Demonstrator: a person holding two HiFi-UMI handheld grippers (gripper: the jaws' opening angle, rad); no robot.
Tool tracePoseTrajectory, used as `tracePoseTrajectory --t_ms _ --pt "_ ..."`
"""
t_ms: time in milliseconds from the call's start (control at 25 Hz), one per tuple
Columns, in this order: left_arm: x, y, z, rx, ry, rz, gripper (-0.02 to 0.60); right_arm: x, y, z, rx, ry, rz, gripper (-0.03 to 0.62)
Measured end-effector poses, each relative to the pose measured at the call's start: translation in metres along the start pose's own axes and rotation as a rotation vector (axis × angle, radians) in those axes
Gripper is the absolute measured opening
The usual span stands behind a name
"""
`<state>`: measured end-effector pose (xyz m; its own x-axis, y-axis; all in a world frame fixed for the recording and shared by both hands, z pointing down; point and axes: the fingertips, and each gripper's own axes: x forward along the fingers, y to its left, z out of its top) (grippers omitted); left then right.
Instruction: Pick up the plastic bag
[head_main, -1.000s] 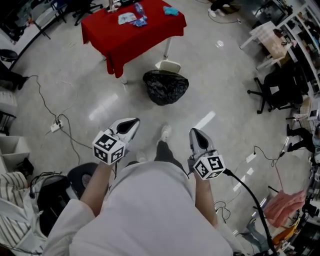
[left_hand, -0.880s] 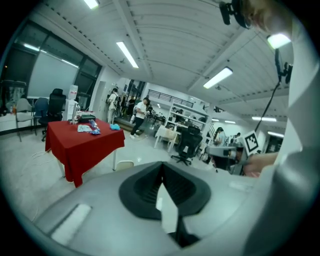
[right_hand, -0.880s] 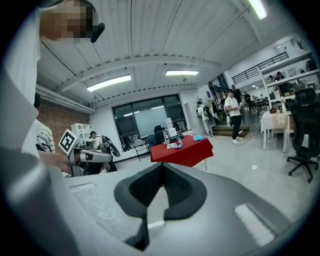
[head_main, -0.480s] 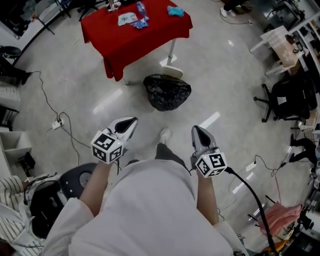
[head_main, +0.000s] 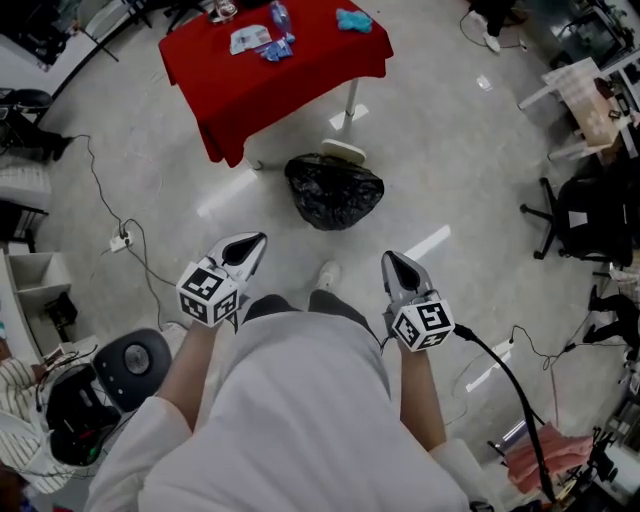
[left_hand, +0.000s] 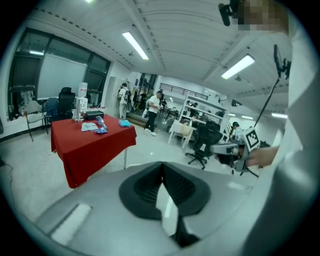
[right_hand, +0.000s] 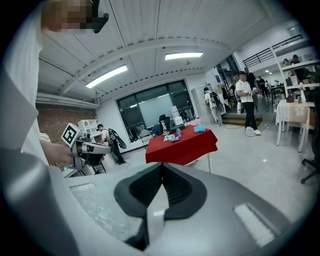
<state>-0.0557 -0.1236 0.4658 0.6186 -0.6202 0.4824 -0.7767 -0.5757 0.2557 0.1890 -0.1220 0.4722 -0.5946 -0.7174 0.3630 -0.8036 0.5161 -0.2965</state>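
Observation:
A bulging black plastic bag (head_main: 334, 190) sits on the grey floor just in front of the red-clothed table (head_main: 275, 60), beside its white foot. My left gripper (head_main: 255, 244) is held at waist height, shut and empty, well short of the bag and to its left. At the same height, short of the bag and to its right, my right gripper (head_main: 391, 262) is also shut and empty. In the left gripper view the jaws (left_hand: 161, 172) meet with nothing between them; the right gripper view shows the same at its jaws (right_hand: 161, 172). The bag is hidden in both gripper views.
The red table (left_hand: 92, 142) carries a bottle, papers and a blue cloth (head_main: 354, 20). Cables and a power strip (head_main: 120, 241) trail over the floor at left. Office chairs (head_main: 590, 215) stand at right, a black stool (head_main: 135, 355) at lower left. People stand far off (right_hand: 245, 97).
The view has advanced toward the table: the bag and table sit slightly nearer and more to the right. Both grippers stay shut at the same height.

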Motion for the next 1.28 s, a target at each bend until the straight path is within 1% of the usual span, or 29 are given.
tracePoseTrajectory --t_ms 160,320,520,640,840,1000,1080,1200,1280 --pt "0.019 0.007 0.011 0.001 0.009 0.025 0.003 0.015 -0.023 0.003 -0.007 0.034 0.025 0.002" --pt "0.036 0.017 0.014 0.007 0.036 0.022 0.003 0.032 -0.035 0.004 0.01 0.051 0.031 0.002" --pt "0.058 0.049 0.018 -0.003 0.041 0.033 0.003 0.057 -0.049 -0.004 0.046 0.067 0.008 0.002" --pt "0.076 0.075 0.008 -0.016 0.068 0.024 0.003 0.075 -0.06 -0.013 0.064 0.085 -0.022 0.002" --pt "0.109 0.114 -0.012 -0.009 0.131 -0.027 0.003 0.109 -0.074 -0.026 0.094 0.109 -0.072 0.002" --pt "0.14 0.149 -0.037 -0.017 0.175 -0.057 0.003 0.141 -0.091 -0.047 0.133 0.121 -0.118 0.002" --pt "0.158 0.168 -0.051 -0.049 0.182 -0.077 0.003 0.16 -0.102 -0.063 0.163 0.13 -0.133 0.002" --pt "0.189 0.201 -0.079 -0.163 0.172 -0.097 0.003 0.19 -0.119 -0.096 0.211 0.154 -0.137 0.002" --pt "0.213 0.223 -0.106 -0.219 0.188 -0.091 0.003 0.21 -0.133 -0.123 0.237 0.174 -0.138 0.003"
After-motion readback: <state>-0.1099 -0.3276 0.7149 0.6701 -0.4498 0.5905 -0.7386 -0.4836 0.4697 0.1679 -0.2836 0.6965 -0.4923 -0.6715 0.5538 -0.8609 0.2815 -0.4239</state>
